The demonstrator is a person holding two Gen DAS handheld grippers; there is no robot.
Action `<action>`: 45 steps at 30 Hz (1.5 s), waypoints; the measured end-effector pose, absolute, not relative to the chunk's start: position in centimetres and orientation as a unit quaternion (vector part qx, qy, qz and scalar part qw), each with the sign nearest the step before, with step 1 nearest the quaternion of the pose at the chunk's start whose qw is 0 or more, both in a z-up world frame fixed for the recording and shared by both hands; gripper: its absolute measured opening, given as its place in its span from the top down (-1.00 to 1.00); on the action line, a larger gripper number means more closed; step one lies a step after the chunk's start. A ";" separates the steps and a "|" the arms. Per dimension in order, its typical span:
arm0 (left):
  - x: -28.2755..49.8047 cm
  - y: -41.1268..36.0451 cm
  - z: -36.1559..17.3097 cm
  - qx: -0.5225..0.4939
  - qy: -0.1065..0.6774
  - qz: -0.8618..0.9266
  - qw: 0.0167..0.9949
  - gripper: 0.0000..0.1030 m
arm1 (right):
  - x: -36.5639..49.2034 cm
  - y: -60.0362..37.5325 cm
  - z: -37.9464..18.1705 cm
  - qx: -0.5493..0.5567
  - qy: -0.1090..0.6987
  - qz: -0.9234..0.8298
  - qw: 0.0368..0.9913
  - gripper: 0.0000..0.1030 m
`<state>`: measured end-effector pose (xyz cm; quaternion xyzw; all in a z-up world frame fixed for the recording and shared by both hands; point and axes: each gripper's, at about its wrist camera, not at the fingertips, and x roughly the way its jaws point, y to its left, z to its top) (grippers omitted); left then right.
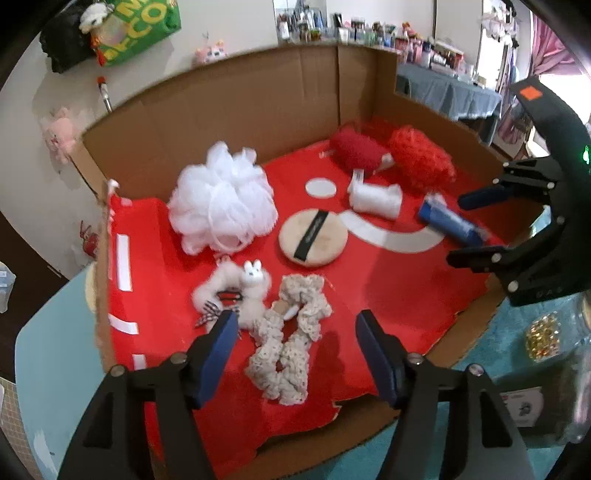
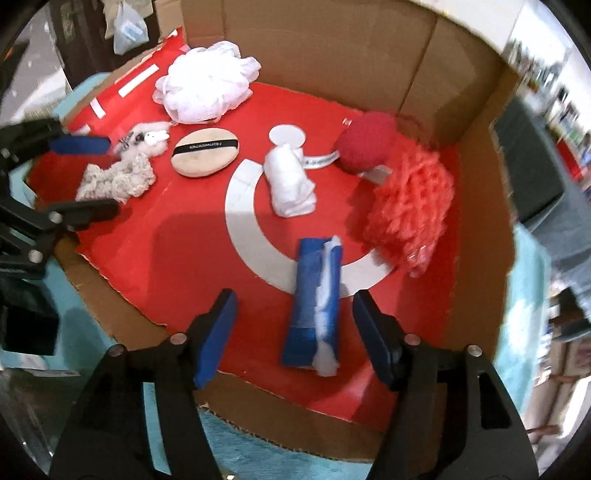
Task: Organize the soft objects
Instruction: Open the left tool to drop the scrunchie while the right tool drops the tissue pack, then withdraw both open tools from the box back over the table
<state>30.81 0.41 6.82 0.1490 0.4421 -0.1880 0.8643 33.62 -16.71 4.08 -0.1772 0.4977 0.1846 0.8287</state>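
An opened cardboard box point(image 1: 258, 107) with a red lining holds the soft things. A cream lace scrunchie point(image 1: 291, 347) lies between the jaws of my left gripper point(image 1: 295, 325), whose pads stand clear of it. Beside it lies a fluffy white bunny scrunchie point(image 1: 236, 291). My right gripper point(image 2: 293, 301) straddles a blue roll with white stuffing point(image 2: 314, 306) without touching it. Further back sit a white mesh pouf point(image 1: 221, 206), a beige powder puff point(image 1: 313, 236), a white rolled cloth point(image 2: 291, 181), a dark red ball point(image 2: 365, 147) and a bright red loofah point(image 2: 410, 206).
The box rests on a teal table point(image 1: 55, 332); its back and right walls stand up, its front flap lies flat. A glass jar with gold pieces point(image 1: 546, 336) stands right of the box. A cluttered shelf of bottles point(image 1: 369, 33) runs along the far wall.
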 end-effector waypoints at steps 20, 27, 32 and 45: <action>15.1 1.5 19.9 0.042 0.241 -0.163 0.956 -1.00 | 18.5 -20.3 19.5 -0.086 0.327 0.148 0.929 -0.72; 8.9 1.2 20.7 0.012 0.197 -0.147 0.969 -1.00 | 10.8 -21.3 21.0 -0.044 0.270 0.149 0.950 -0.87; 5.1 1.1 19.4 -0.013 0.178 -0.136 0.975 -1.00 | 6.3 -21.8 19.7 -0.021 0.242 0.135 0.961 -0.87; 2.3 0.9 11.9 -0.034 0.212 -0.107 0.971 -1.00 | 1.8 -20.6 11.8 -0.005 0.220 0.096 0.971 -0.88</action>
